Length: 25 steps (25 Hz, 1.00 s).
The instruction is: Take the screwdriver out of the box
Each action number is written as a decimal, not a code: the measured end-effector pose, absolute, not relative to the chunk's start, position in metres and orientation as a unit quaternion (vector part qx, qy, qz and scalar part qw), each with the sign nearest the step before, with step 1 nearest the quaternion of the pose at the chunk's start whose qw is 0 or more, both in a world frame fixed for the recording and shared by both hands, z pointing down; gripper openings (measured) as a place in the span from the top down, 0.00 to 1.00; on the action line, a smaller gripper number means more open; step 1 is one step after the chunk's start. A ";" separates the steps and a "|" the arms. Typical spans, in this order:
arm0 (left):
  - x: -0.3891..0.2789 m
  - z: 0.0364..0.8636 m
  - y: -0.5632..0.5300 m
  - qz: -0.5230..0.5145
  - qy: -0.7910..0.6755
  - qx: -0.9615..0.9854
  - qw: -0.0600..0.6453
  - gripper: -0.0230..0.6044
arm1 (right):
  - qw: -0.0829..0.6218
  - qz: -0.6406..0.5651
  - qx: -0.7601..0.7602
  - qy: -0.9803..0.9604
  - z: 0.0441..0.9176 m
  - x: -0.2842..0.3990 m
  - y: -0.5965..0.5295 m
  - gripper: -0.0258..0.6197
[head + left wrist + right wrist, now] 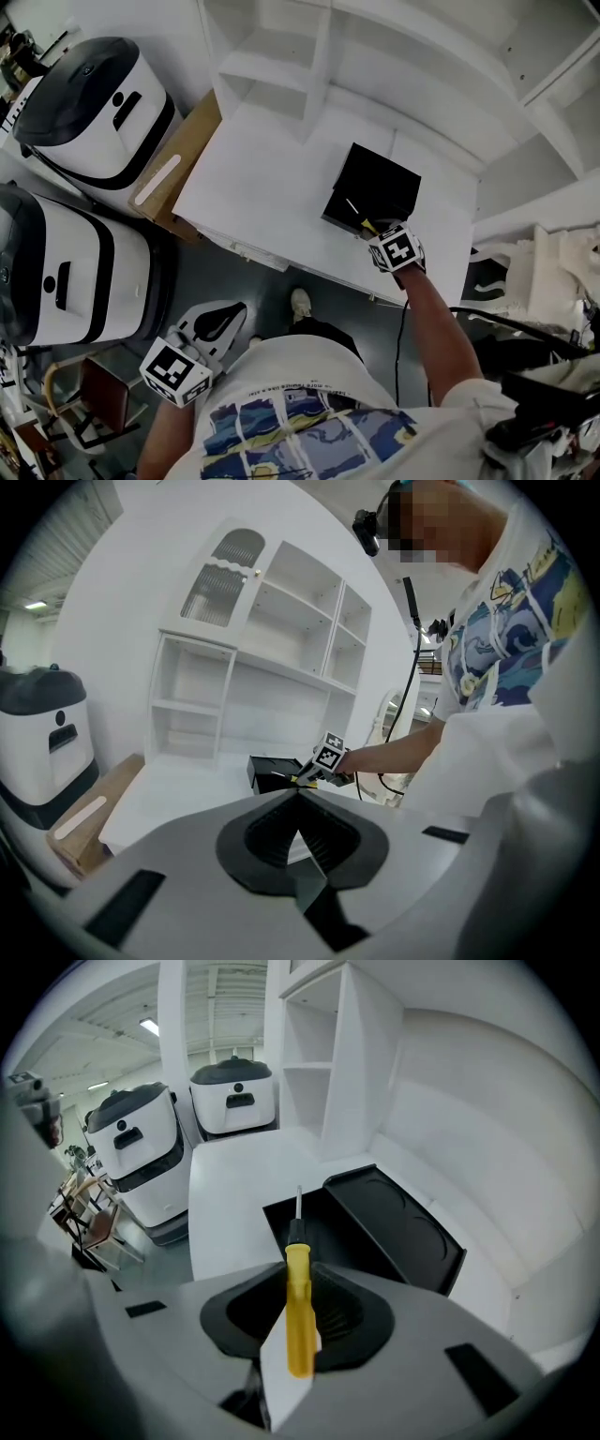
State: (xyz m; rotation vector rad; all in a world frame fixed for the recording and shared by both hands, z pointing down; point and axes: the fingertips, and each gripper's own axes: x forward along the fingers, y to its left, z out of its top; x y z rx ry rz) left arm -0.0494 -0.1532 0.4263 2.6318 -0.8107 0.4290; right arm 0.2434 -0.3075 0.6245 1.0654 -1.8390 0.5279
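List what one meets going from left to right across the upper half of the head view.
White rounded machine with a black band → brown cardboard carton → black open box.

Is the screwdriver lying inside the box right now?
No, the right claw grips the screwdriver by its yellow handle, its shaft pointing toward the open box.

I can read no words, numbers or brand names anywhere. My left marker cube [175, 371] and right marker cube [395, 249] bear only black-and-white square patterns. The white machines [94, 108] show plain dark shapes, no lettering.
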 end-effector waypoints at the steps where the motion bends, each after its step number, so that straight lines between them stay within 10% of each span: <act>1: -0.052 0.426 -0.150 0.151 -0.285 0.930 0.174 0.94 | 0.453 0.213 0.437 -0.748 0.620 0.240 -0.304 0.81; 25: -0.104 0.432 -0.059 0.121 -0.234 0.948 0.181 0.94 | 0.358 0.187 0.474 -0.782 0.526 0.133 -0.164 0.81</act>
